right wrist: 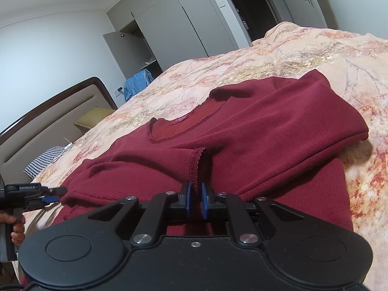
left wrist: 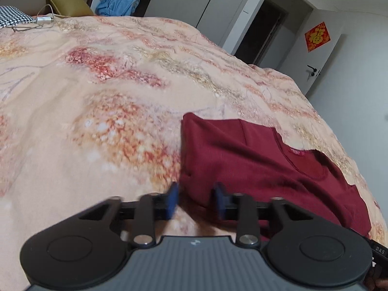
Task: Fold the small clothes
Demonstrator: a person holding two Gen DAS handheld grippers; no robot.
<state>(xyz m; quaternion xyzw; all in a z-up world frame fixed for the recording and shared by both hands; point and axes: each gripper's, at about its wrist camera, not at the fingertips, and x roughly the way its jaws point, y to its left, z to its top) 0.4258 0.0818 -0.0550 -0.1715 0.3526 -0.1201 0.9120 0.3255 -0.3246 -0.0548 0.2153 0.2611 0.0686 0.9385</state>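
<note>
Sweater (right wrist: 242, 131) ahead on the bed (right wrist: 303, 55); my right gripper (right wrist: 196, 200) pinches its cuff, left gripper (left wrist: 195, 200) gapes apart at the hem.

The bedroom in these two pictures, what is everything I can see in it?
Dark red knit sweater: one, on the bed, sleeves folded across its front.
Floral peach bedspread: one, covers the bed.
Black-and-white houndstooth cloth: one, near the headboard.
Olive-yellow pillow: one, at the headboard.
Blue garment: one, by the open wardrobe.
Red paper door decoration: one, on the white door.
Left hand-held gripper: black, blue pads, open at the sweater's edge.
Right hand-held gripper: black, narrow gap, by a sleeve cuff.
</note>
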